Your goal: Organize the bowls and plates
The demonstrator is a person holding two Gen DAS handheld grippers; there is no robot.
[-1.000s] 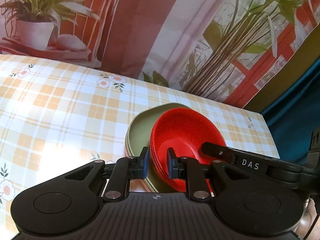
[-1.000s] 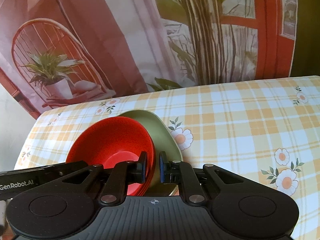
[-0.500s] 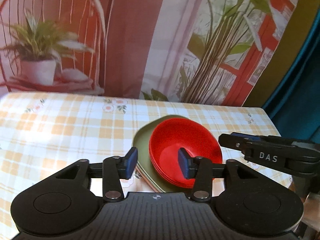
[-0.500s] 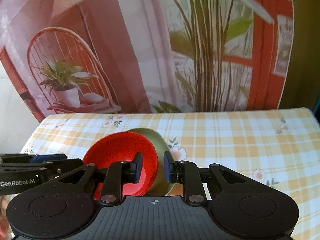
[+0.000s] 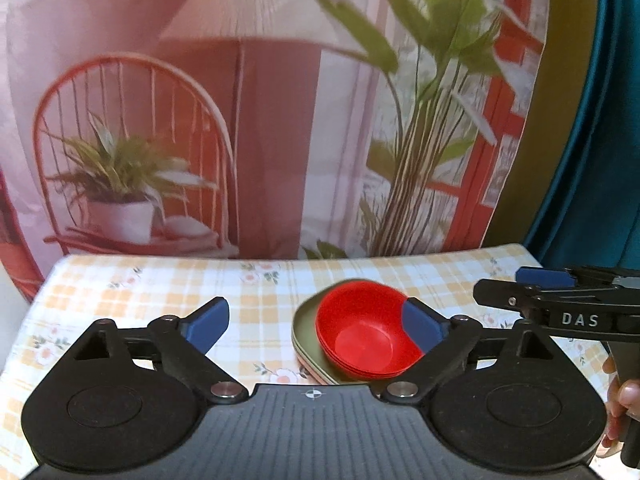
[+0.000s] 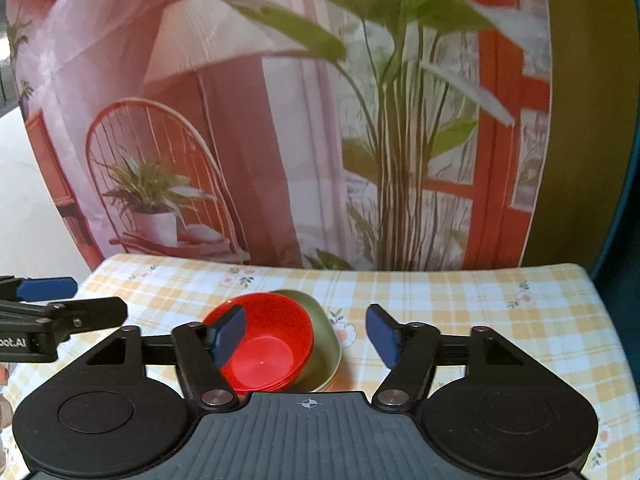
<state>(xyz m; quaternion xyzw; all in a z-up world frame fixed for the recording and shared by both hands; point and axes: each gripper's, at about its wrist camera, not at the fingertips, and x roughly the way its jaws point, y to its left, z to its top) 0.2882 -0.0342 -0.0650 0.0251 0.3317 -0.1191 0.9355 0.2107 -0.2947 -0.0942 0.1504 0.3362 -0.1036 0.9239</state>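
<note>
Both grippers had lifted off the stacked red plastic bowls [image 5: 366, 332]; left gripper [image 5: 316, 326] and right gripper [image 6: 306, 334] were opening, empty, above the olive plates [image 6: 326, 344].

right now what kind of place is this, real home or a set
Likely a staged recording setup, not a lived-in room: a table under a checked floral tablecloth, red bowls stacked on green plates, and a printed backdrop picturing a chair, lamp and plants.

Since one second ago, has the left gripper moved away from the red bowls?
Yes. The left gripper has drawn back and up: the red bowls on the checked tablecloth look smaller, and its opening jaws hold nothing.
</note>
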